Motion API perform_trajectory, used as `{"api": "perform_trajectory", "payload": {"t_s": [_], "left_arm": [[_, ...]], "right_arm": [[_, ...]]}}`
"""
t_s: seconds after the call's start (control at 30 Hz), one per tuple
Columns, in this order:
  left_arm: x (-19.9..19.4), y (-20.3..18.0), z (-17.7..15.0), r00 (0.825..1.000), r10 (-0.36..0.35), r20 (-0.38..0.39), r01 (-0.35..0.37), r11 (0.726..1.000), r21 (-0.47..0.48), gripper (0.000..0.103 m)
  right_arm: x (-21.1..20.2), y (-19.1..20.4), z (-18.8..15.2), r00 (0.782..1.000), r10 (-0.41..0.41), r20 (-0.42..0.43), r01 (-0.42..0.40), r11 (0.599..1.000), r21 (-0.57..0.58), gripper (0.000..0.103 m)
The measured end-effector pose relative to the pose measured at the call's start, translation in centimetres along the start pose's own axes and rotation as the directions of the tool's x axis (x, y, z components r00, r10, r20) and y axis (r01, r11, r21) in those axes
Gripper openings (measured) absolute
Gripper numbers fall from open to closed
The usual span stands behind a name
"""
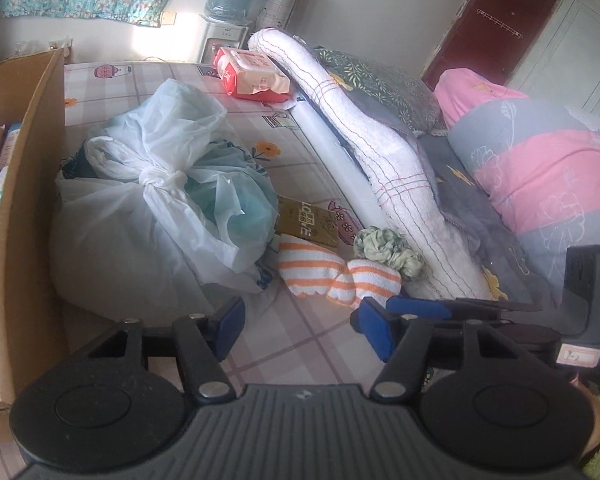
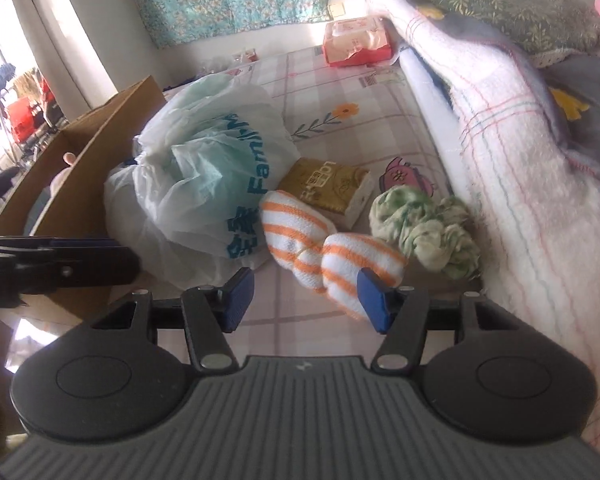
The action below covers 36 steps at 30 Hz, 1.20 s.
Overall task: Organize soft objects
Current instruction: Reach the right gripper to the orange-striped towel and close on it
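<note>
- Left gripper [image 1: 304,330]: at lower centre of the left wrist view we see its jaws parted over bare checked sheet [image 1: 300,360], holding nothing.
- Right gripper [image 2: 306,300]: at lower centre of its view, jaws parted and empty; the right pad [image 2: 374,300] overlaps the near end of the orange-striped cloth [image 2: 324,252], and we cannot tell whether it touches.
- Green crumpled cloth [image 2: 424,232]: just right of the striped one.
- Plastic bag [image 2: 204,184]: centre left, beside the cardboard box [image 2: 80,176].
- Gold packet [image 2: 332,188]: behind the striped cloth.

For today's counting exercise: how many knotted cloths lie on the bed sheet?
2: orange-striped cloth beside the plastic bag; green cloth against the rolled blanket. Others may be hidden.
</note>
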<state>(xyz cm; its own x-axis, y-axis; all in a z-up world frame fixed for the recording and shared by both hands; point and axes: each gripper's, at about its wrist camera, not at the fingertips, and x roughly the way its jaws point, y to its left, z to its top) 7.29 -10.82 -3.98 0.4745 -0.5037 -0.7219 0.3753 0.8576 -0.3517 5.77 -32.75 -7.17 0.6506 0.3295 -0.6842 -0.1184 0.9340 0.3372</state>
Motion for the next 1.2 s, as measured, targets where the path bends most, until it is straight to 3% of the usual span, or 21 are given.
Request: {"api": "perform_trajectory", "payload": {"t_s": [0.1,0.27,0.47,0.67,0.9,1.03,1.2], "left_arm": [[1.5,-0.4,0.4,0.999,-0.022,-0.038,0.022,1.000,0.000,0.064],[3.2,-0.8,1.3,0.996,-0.051,-0.070,0.050,0.999,-0.015,0.064],[5.8,-1.0,2.0,0.985,-0.119,-0.124,0.111,0.991,-0.072,0.064],[7.2,-0.1,2.1,0.980,-0.129,-0.152,0.107,0.984,-0.143,0.067],[8.4,-0.1,2.1,0.978,-0.102,-0.183,0.074,0.985,-0.156,0.071],[9.4,-0.8,1.8,0.978,-0.049,-0.202,0.025,0.993,-0.116,0.064],[9.4,-0.7,1.8,0.982,-0.046,-0.185,0.026,0.993,-0.112,0.062]], "right_arm": [[-0.4,-0.3,-1.0,0.997,0.078,-0.023,-0.077,0.996,0.044,0.057],[-2.3,-0.4,-0.2,0.994,0.007,0.105,-0.003,0.999,-0.043,0.057],[0.4,-4.0,1.7,0.995,-0.023,0.100,0.019,0.999,0.048,0.057],[1.5,-4.8,0.3,0.997,0.077,0.022,-0.079,0.989,0.124,0.054],[0.4,-3.3,-3.0,0.959,0.281,-0.040,-0.273,0.952,0.141,0.055],[-0.8,-2.3,-3.0,0.975,0.222,-0.016,-0.220,0.972,0.077,0.055],[-1.1,-3.2,-1.8,0.988,0.142,0.063,-0.146,0.987,0.072,0.057]]}}
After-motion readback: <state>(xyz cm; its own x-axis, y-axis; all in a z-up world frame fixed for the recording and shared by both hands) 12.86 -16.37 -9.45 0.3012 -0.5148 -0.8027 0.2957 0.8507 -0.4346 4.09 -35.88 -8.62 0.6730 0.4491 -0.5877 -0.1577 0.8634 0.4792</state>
